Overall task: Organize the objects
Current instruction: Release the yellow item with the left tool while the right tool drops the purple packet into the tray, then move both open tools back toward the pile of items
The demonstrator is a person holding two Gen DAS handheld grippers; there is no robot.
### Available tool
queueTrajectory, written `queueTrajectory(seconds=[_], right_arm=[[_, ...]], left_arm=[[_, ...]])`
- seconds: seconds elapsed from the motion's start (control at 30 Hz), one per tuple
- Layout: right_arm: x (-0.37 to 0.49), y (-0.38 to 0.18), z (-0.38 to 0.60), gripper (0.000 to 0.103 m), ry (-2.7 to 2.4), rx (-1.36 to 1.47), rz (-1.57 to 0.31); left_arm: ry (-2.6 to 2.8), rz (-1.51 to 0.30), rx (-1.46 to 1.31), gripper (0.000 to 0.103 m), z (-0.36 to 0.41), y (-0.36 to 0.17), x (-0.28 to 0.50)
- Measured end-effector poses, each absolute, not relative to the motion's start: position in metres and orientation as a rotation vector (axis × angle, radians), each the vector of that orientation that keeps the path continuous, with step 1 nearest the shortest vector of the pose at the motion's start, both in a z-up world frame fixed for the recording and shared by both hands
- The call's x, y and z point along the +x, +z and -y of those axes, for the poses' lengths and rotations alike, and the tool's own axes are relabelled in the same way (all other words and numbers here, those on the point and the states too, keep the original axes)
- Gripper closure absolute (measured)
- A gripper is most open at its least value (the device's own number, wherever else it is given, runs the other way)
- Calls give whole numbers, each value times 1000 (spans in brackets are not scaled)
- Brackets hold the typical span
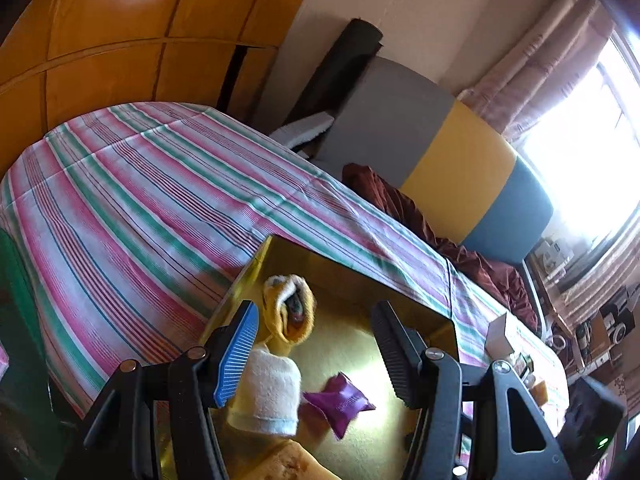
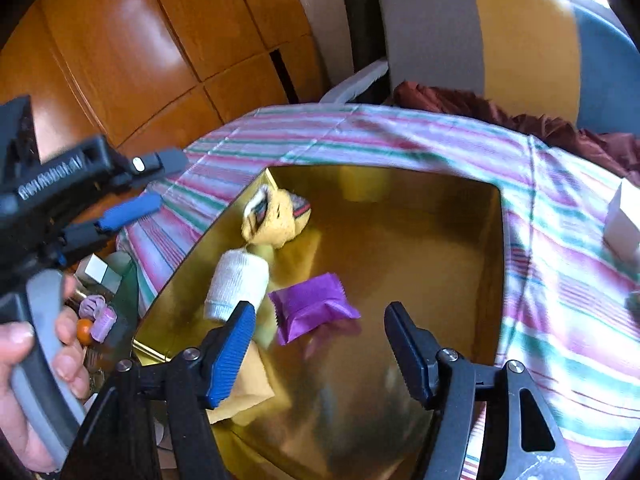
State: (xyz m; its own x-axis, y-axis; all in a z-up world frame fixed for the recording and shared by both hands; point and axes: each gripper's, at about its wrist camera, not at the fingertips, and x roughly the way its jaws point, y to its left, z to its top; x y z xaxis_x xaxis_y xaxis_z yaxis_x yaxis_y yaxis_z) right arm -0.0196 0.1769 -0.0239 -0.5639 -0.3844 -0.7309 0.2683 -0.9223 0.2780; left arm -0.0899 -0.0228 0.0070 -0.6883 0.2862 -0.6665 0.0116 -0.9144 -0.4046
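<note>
Box [image 2: 460, 216], gold-lined, sits on striped cloth [image 2: 560, 280]; inside lie yellow sock [image 2: 276, 220], white sock [image 2: 238, 282] and purple packet [image 2: 312, 306]. Right gripper [image 2: 320, 354] hovers above, jaws wide, empty. Left gripper [image 1: 316, 354] likewise wide, empty. Step looks like fetching another item; next move probably calls for turning toward the clutter beside the box.

Window [image 1: 592, 140] blown out; gold box [image 2: 400, 240] glares; fisheye-warped, motion-blurred edges.

Home bedroom: striped bedspread [image 1: 160, 200], wooden wardrobe [image 1: 120, 40], curtains [image 1: 552, 64]
</note>
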Motion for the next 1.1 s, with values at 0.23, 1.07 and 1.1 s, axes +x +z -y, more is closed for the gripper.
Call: queueTrajectory(seconds=[0.23, 1.07, 1.1], right_arm=[[-9, -8, -209, 31, -2556, 1168, 216], [65, -68, -424, 28, -2858, 1457, 377], [69, -71, -434, 28, -2866, 1485, 368]], left_arm=[[2598, 501, -1195, 43, -10, -2, -82], [2098, 189, -1115, 36, -183, -11, 8], [2066, 187, -1127, 35, -192, -14, 12]])
